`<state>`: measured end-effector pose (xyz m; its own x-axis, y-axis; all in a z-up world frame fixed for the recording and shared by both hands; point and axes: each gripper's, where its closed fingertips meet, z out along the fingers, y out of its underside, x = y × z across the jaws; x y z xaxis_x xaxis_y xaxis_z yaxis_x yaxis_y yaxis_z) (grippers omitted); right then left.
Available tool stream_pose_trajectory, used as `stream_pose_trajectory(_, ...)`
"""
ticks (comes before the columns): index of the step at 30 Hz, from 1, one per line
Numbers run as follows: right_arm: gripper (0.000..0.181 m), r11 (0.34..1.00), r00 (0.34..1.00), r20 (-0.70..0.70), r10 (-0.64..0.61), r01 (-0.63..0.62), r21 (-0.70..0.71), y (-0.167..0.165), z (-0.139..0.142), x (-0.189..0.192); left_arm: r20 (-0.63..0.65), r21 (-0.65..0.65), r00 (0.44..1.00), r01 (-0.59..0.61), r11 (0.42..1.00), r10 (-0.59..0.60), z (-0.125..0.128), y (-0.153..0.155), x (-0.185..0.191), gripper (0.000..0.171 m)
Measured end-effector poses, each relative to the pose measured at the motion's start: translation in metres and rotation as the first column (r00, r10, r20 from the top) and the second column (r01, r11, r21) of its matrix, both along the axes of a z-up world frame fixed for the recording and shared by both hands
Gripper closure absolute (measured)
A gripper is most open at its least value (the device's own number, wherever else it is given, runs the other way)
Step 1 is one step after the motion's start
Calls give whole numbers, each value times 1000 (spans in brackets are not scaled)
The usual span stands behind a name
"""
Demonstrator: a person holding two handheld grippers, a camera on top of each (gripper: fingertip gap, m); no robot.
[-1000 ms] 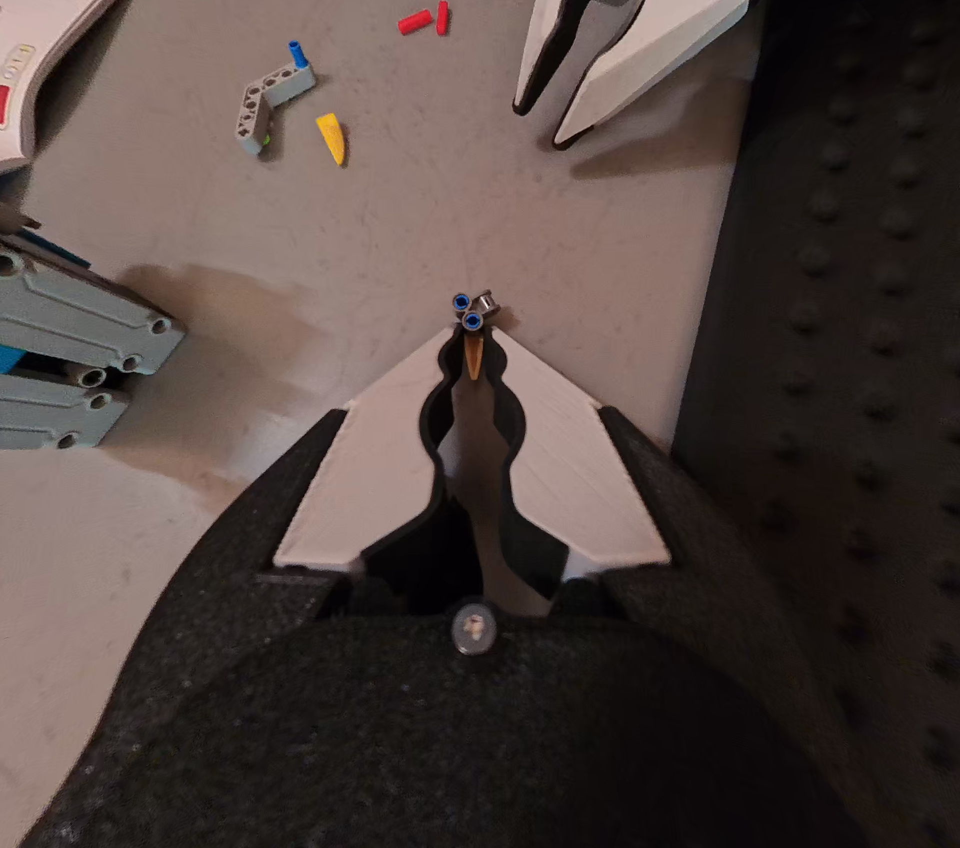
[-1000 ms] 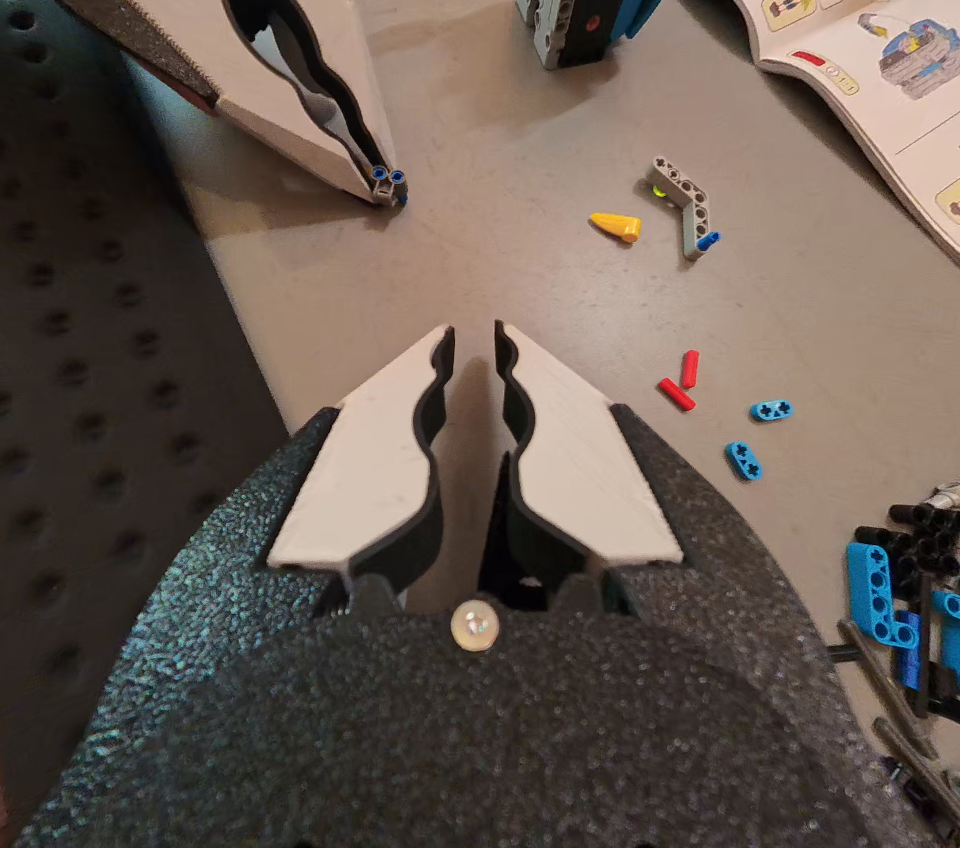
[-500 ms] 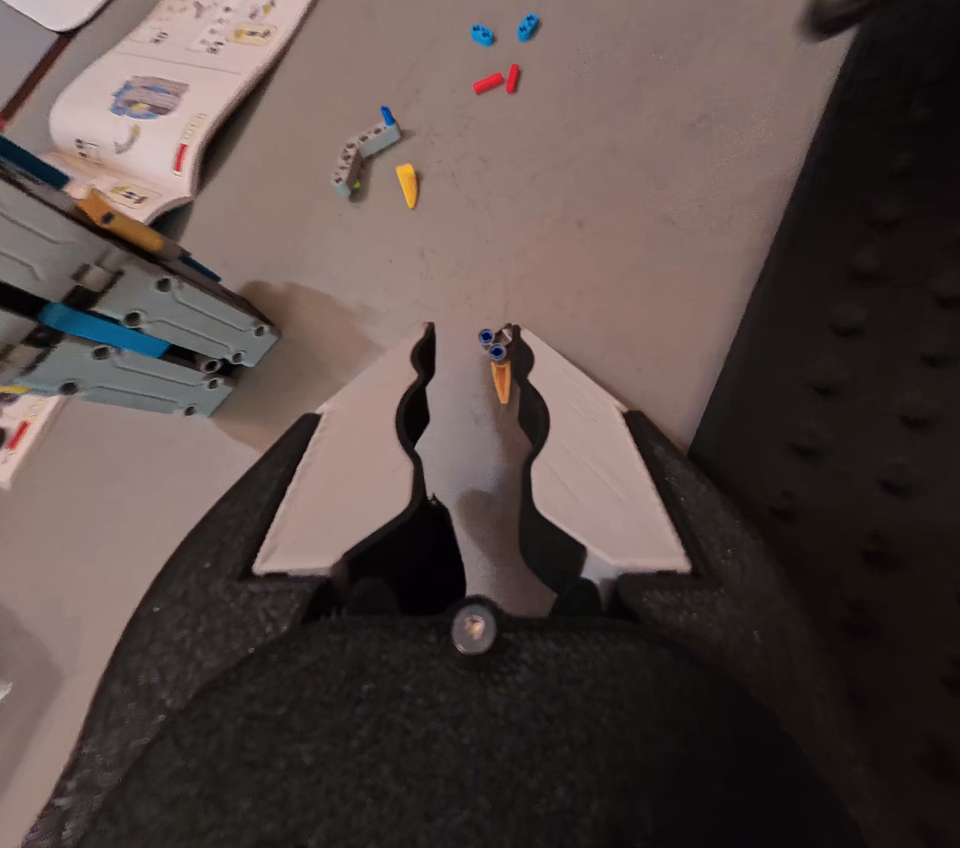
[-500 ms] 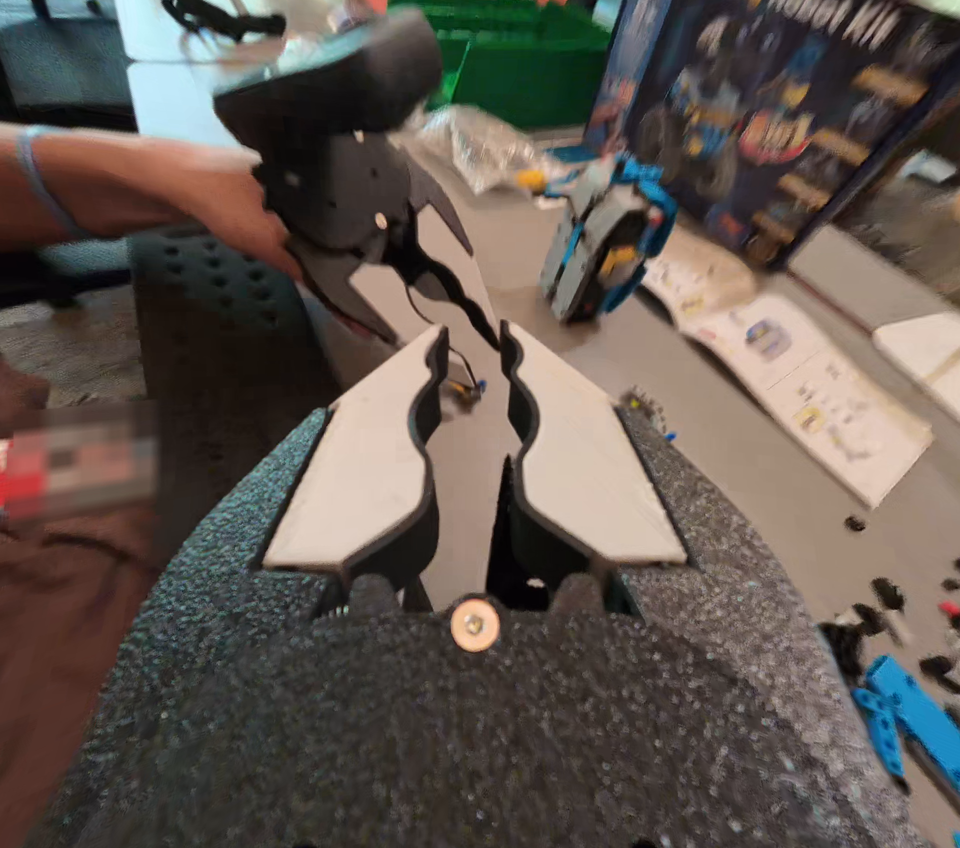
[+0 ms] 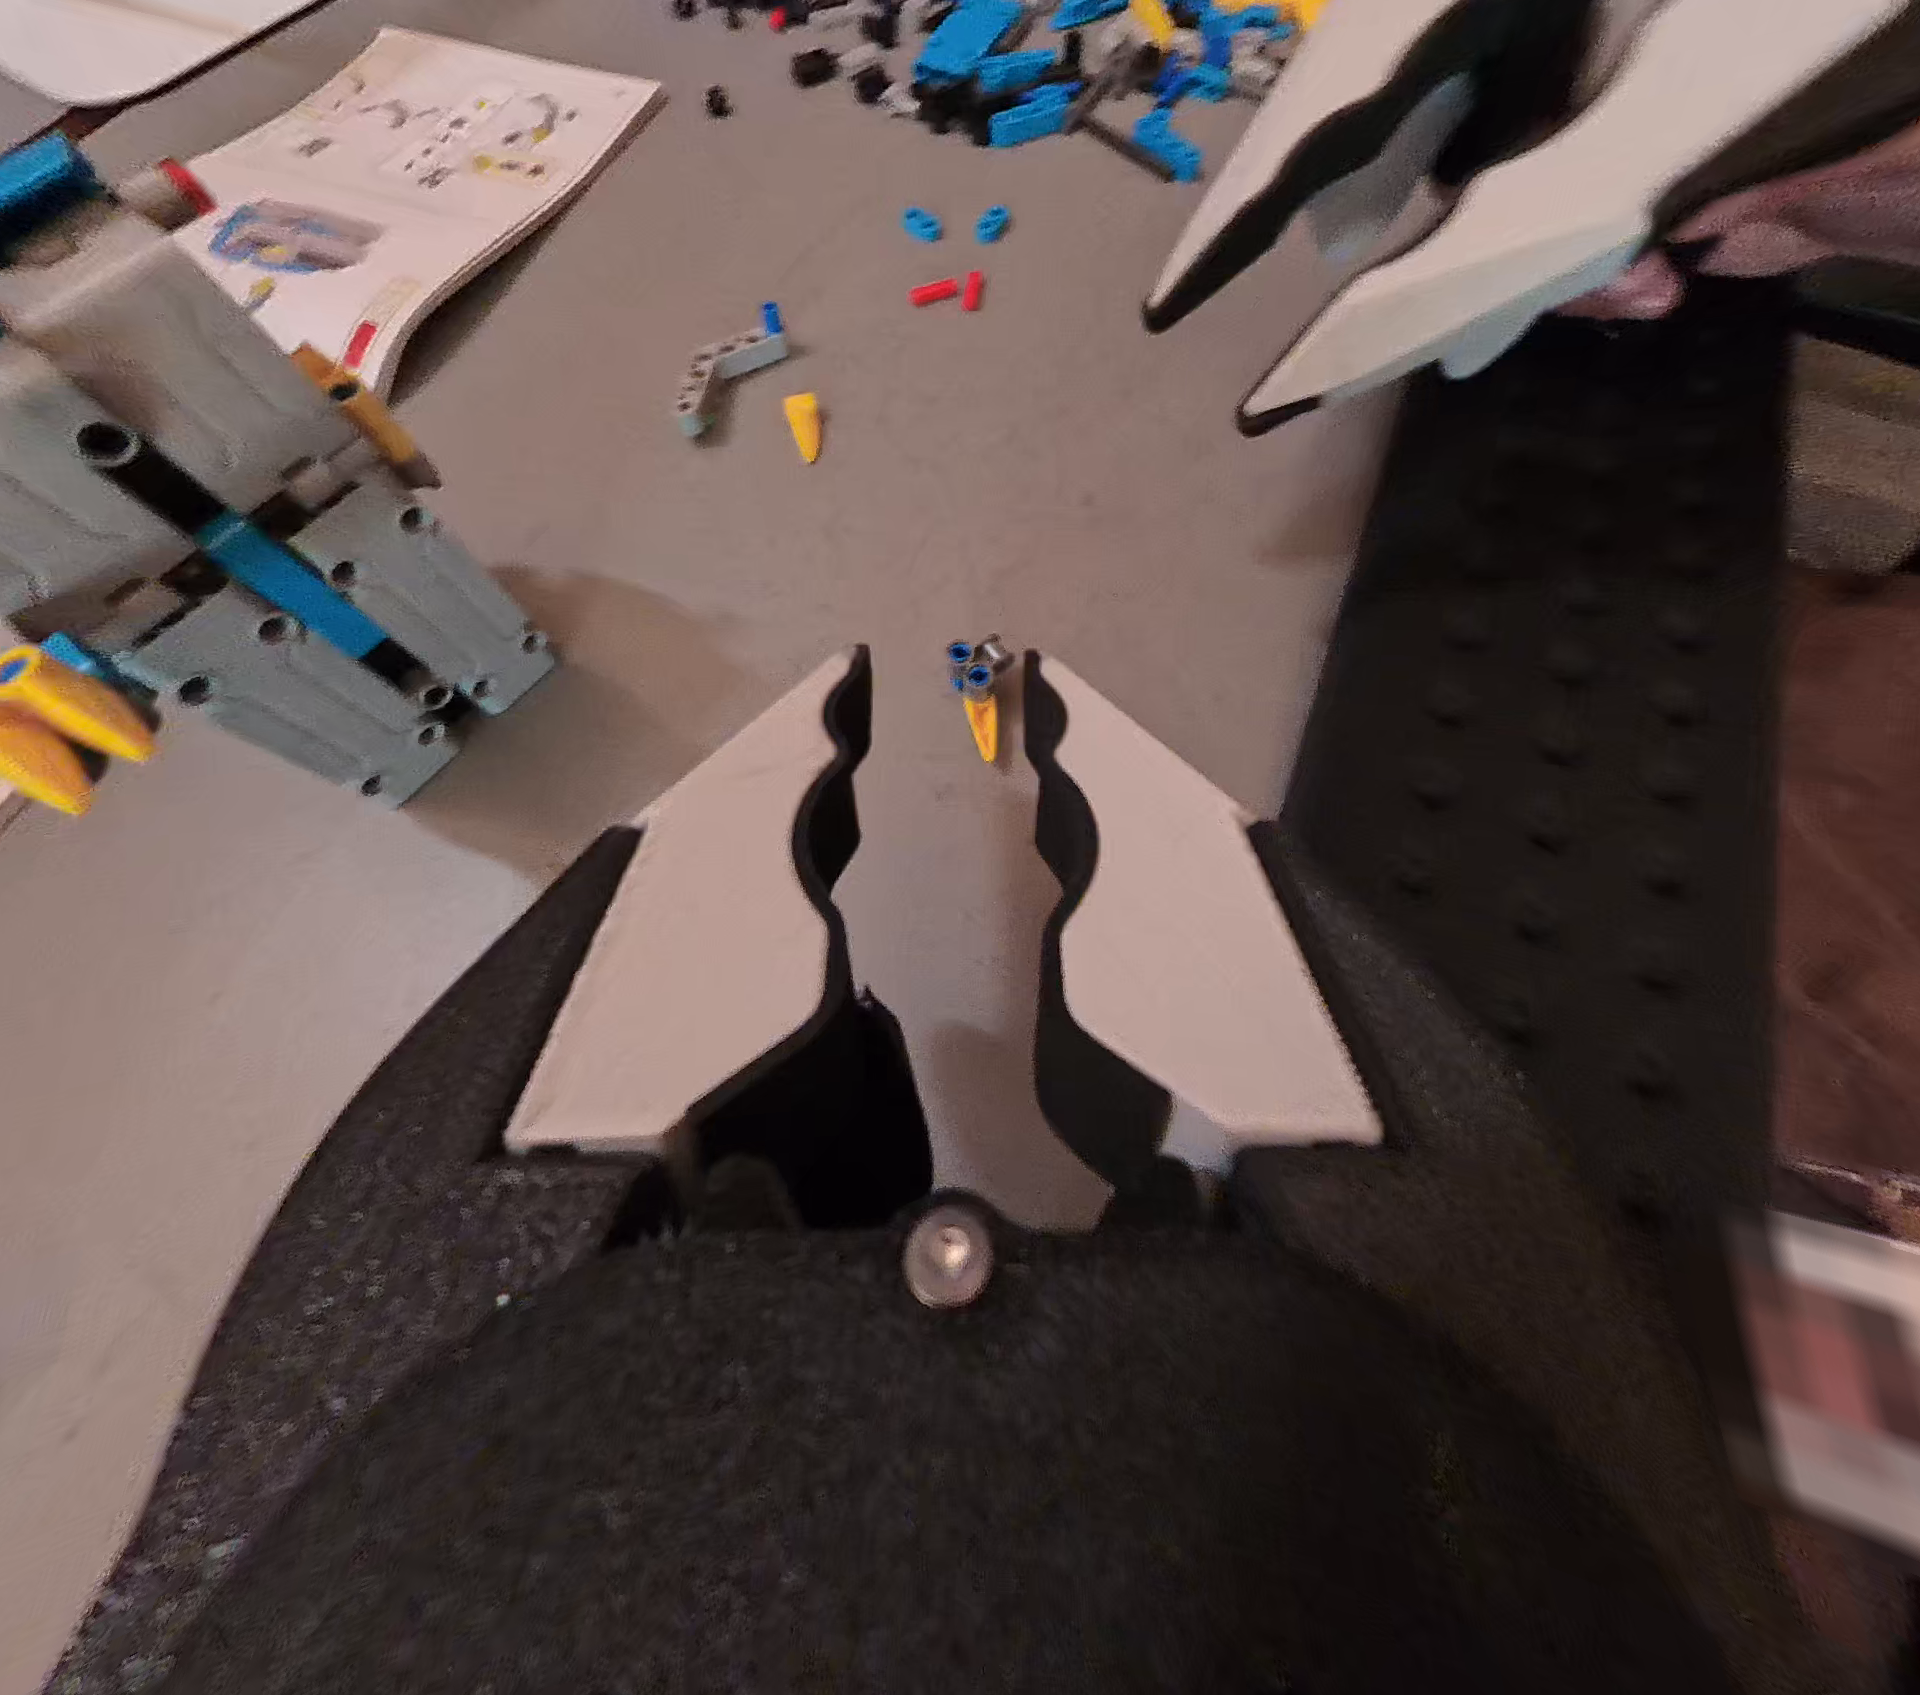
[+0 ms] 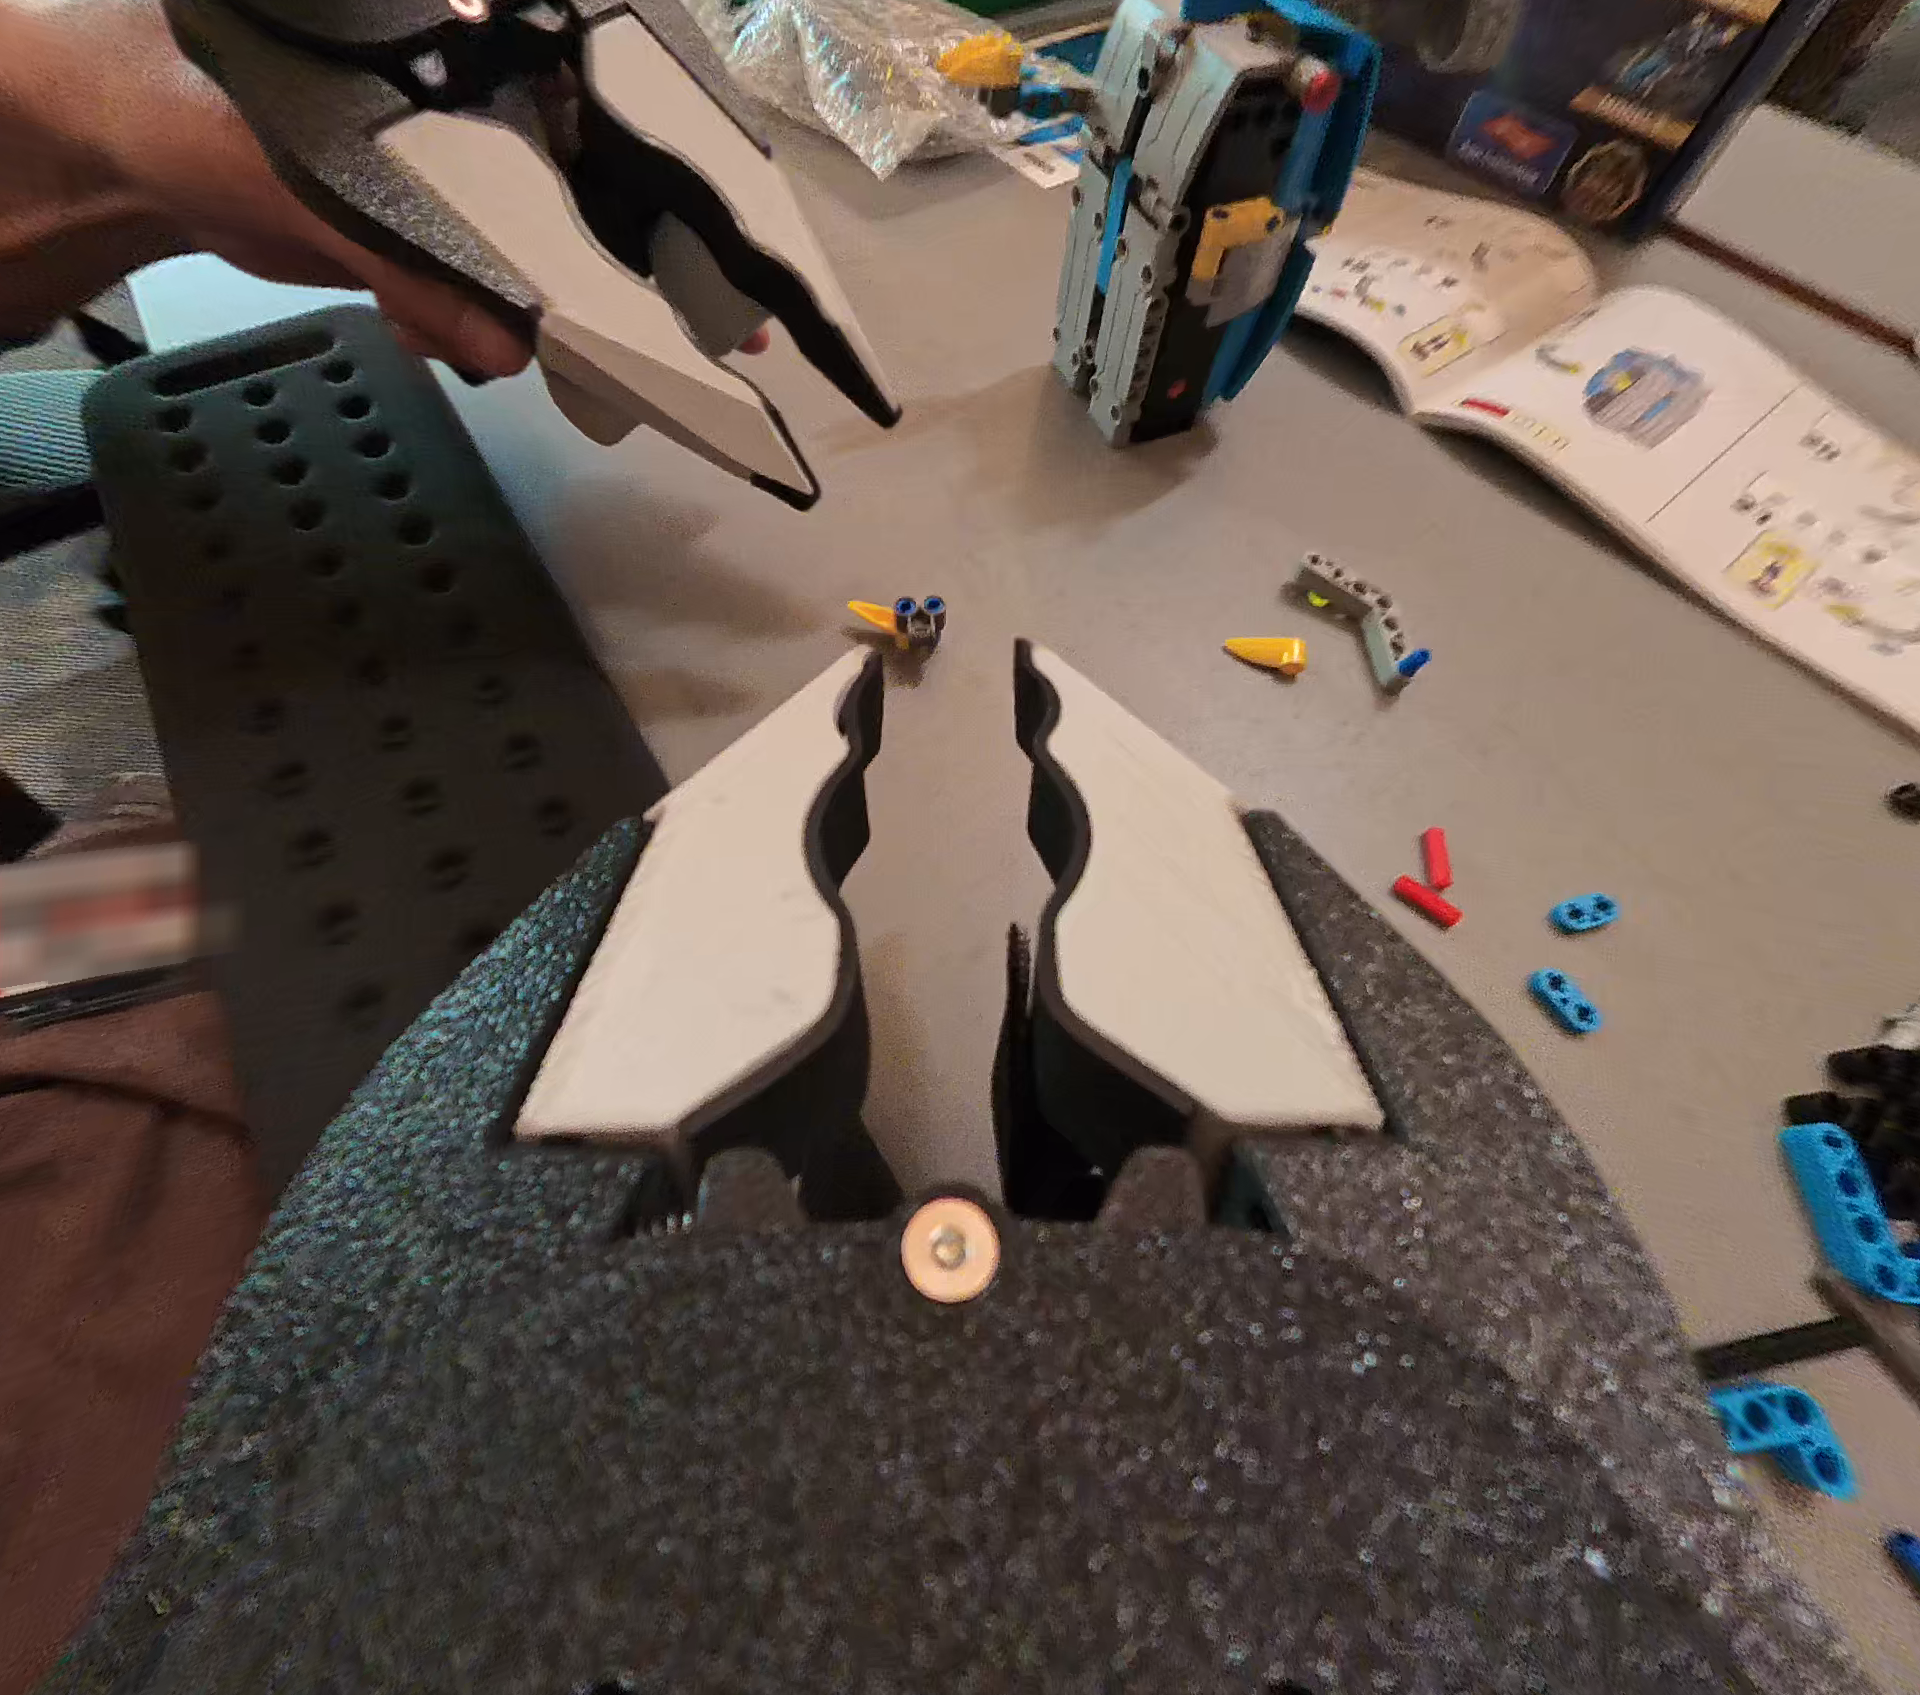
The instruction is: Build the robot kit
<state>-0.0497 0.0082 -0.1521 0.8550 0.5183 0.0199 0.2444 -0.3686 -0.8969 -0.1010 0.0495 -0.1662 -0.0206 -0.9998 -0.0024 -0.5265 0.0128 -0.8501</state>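
A small assembly [image 5: 977, 695] of a grey connector, two blue pins and a yellow claw lies loose on the grey table. My left gripper [image 5: 945, 658] is open and empty, raised above the table, with the assembly showing between its fingertips, closer to the right one. My right gripper [image 6: 945, 653] is open and empty, and the assembly [image 6: 904, 622] lies just past its left fingertip. The left gripper [image 6: 847, 459], held by a hand [image 6: 208, 191], shows at the upper left of the right wrist view. The right gripper [image 5: 1195, 372] shows at the upper right of the left wrist view.
A grey and blue model [image 5: 260, 565] [image 6: 1195, 191] stands upright by an open booklet [image 5: 416, 170] [image 6: 1662, 419]. Loose on the table are an angled grey beam [image 6: 1351, 606], a yellow claw [image 6: 1268, 653], red pins [image 6: 1429, 887] and a parts pile [image 5: 1039, 14]. A black perforated surface [image 6: 343, 658] borders the table edge. Left tips to right tips: about 8 centimeters.
My left gripper has opened, let go of the small assembly and risen away from it. My right gripper has opened wider, and its view swung up and came back down toward the table.
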Motion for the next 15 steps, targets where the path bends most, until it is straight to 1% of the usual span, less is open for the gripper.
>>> stream_pose_trajectory(2, 158, 999, 999, -43, 0, -2, -53, 3, -6, 4, 0, 1, 999, 35, 999, -35, -3, -5, 1, 143)
stream_pose_trajectory(4, 158, 995, 999, -54, 3, -9, -101, 9, -14, 7, -16, 5, 998, 60, 998, -60, -7, -9, 4, 143)
stream_pose_trajectory(7, 158, 994, 999, 19, -25, 27, -108, 31, -20, 26, -54, 34, 996, 77, 997, -75, -15, -12, 11, 143)
stream_pose_trajectory(8, 159, 993, 1000, -1, -31, 30, -116, 39, -21, 31, -78, 55, 995, 73, 996, -69, -19, -11, 14, 143)
stream_pose_trajectory(10, 159, 989, 995, -92, -25, 12, -148, 52, -22, 35, -126, 77, 990, 78, 994, -68, -28, -11, 16, 143)
stream_pose_trajectory(12, 160, 982, 988, -151, -26, -3, -189, 59, -31, 39, -159, 84, 986, 71, 994, -57, -35, -10, 18, 144)
stream_pose_trajectory(14, 159, 973, 987, -157, -12, -25, -230, 57, -39, 37, -179, 97, 983, 61, 993, -43, -41, -7, 17, 148)
stream_pose_trajectory(15, 159, 978, 989, -146, -1, -30, -207, 56, -36, 35, -191, 104, 980, 69, 992, -48, -44, -7, 16, 151)
